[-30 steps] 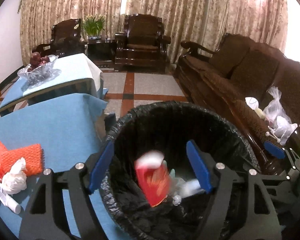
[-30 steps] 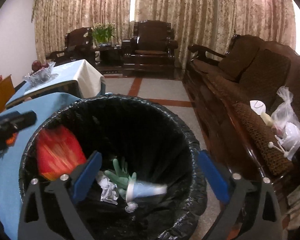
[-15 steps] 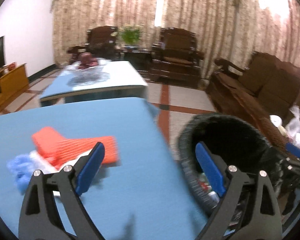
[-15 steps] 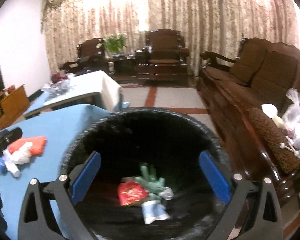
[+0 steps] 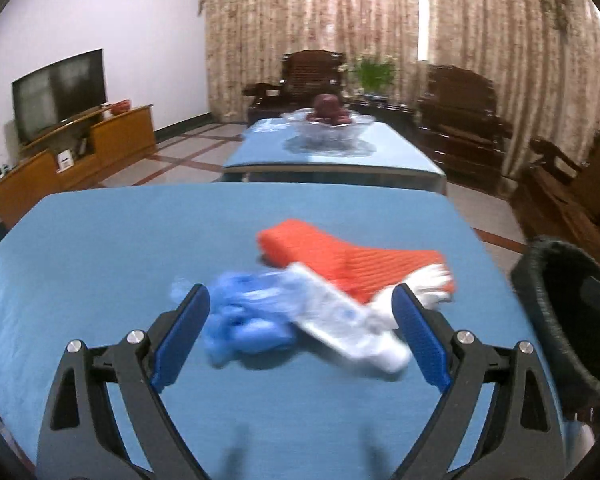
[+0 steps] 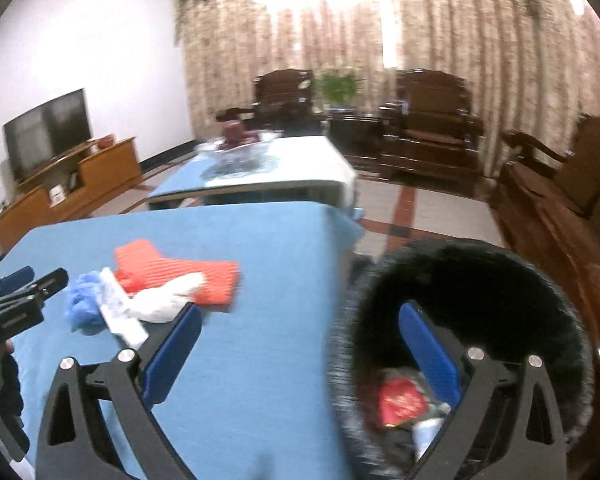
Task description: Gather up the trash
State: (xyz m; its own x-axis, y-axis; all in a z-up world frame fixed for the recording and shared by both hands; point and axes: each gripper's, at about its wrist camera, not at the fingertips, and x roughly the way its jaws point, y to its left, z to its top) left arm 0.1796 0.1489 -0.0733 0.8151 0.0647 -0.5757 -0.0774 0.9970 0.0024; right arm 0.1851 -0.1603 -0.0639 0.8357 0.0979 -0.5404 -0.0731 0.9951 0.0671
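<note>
On the blue table (image 5: 100,248) lies a small heap of trash: an orange foam net (image 5: 340,256), a crumpled blue glove (image 5: 244,316), a white flat wrapper (image 5: 340,316) and a white crumpled tissue (image 5: 428,280). My left gripper (image 5: 300,336) is open and empty, just in front of the glove and wrapper. My right gripper (image 6: 300,352) is open and empty, straddling the table edge and the black-lined trash bin (image 6: 480,276). A red packet (image 6: 400,400) lies in the bin. The heap also shows in the right wrist view (image 6: 148,288).
A second blue table (image 5: 340,152) with a glass fruit bowl (image 5: 328,124) stands behind. Dark wooden armchairs (image 5: 460,116) line the curtained wall, a sofa (image 6: 572,200) is at the right, and a TV (image 5: 56,92) on a wooden cabinet at the left.
The red packet dropped into the bin. My left gripper swung left from over the bin to the trash heap on the table. My right gripper pulled back and turned left off the bin.
</note>
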